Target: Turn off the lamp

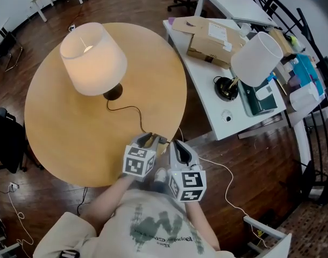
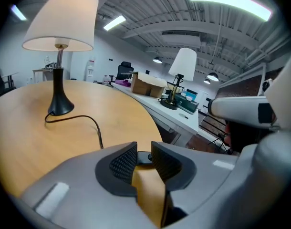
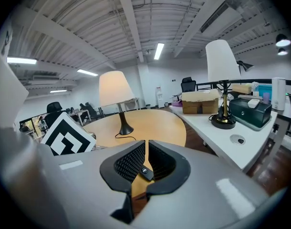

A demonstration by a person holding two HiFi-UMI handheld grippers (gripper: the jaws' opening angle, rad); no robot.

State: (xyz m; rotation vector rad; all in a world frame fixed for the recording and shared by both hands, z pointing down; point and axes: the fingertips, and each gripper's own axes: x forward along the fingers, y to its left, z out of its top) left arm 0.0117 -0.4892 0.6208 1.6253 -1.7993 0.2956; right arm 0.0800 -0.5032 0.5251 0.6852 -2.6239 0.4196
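A lit lamp with a cream shade [image 1: 93,58] and a black base [image 1: 112,93] stands at the back of the round wooden table [image 1: 62,138]. Its black cord [image 1: 133,110] runs to the near edge, where a small black inline switch [image 2: 144,157] lies. My left gripper [image 1: 152,140] sits at that edge, its jaws open with a clear gap, and the switch shows just beyond the tips without the pads pressing on it. My right gripper [image 1: 177,145] hovers close beside it on the right, jaws nearly together, and the switch [image 3: 145,171] shows below the narrow slit between them.
To the right stands a white desk [image 1: 218,117] with an unlit lamp [image 1: 256,58], a cardboard box [image 1: 209,36] and a dark green case [image 1: 261,98]. A white cable [image 1: 228,181] trails over the dark wood floor. The person's torso fills the bottom of the head view.
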